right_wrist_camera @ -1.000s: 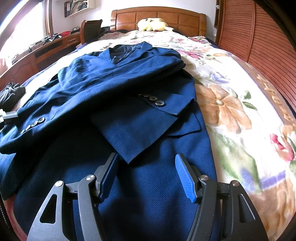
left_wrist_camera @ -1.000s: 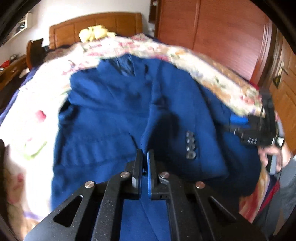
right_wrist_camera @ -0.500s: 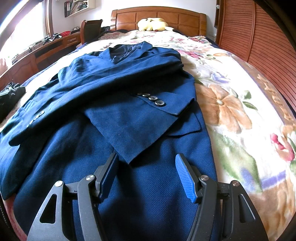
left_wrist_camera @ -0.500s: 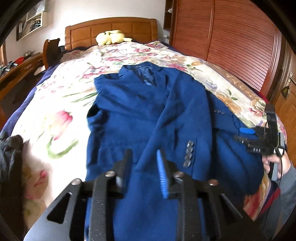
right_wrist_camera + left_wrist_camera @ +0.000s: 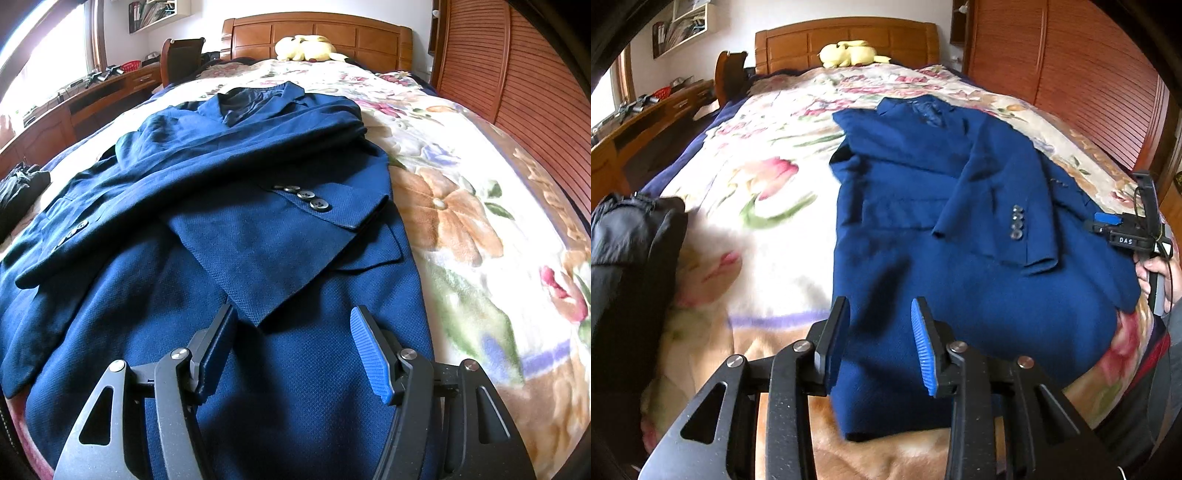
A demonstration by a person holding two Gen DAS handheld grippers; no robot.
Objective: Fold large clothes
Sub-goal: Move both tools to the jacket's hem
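The quilt point(image 5: 764, 221) lay bare left of the jacket point(image 5: 942, 266) and again on its right (a broad strip toward the wardrobe point(image 5: 535, 81)). A black bag point(image 5: 631, 258) blocked the bed's near left corner.

Dark blue woven suit jacket point(image 5: 303, 266) lies flat on bed, front up, collar toward headboard, hem toward cameras. Both sleeves folded inward across chest. One sleeve point(image 5: 280, 236) lies diagonal on top, cuff with four dark buttons point(image 5: 320, 205). Other sleeve point(image 5: 122, 206) crosses under it, its button row near jacket's left edge. Pocket flap visible just beside top cuff. Fabric slightly rumpled, lower hem flat.
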